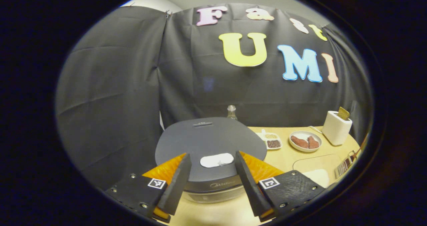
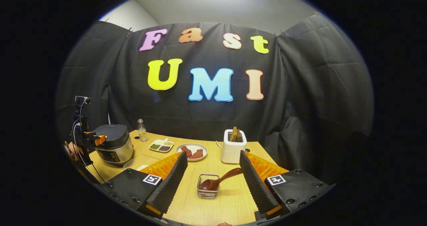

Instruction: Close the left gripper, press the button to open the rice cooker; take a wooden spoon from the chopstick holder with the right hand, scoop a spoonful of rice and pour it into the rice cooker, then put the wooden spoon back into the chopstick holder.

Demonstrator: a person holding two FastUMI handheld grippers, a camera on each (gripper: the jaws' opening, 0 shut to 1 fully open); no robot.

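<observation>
- My left gripper (image 1: 213, 176): fingers spread wide, nothing between them. They must close before pressing.
- Just ahead and slightly below, centred between the left fingers: the pale oval button (image 1: 217, 160) on the flat lid of the dark grey round rice cooker (image 1: 210, 142). Lid is down. Approach is straight forward.
- My right gripper (image 2: 213, 177): fingers apart, empty.
- Ahead of the right fingers on the pale wooden table (image 2: 230, 206): small wire-mesh chopstick holder (image 2: 207, 186) with the dark brown wooden spoon (image 2: 220, 180), handle slanting up to the right. Bowl seems to be uppermost; hard to tell.
- The rice itself I cannot pick out.
</observation>
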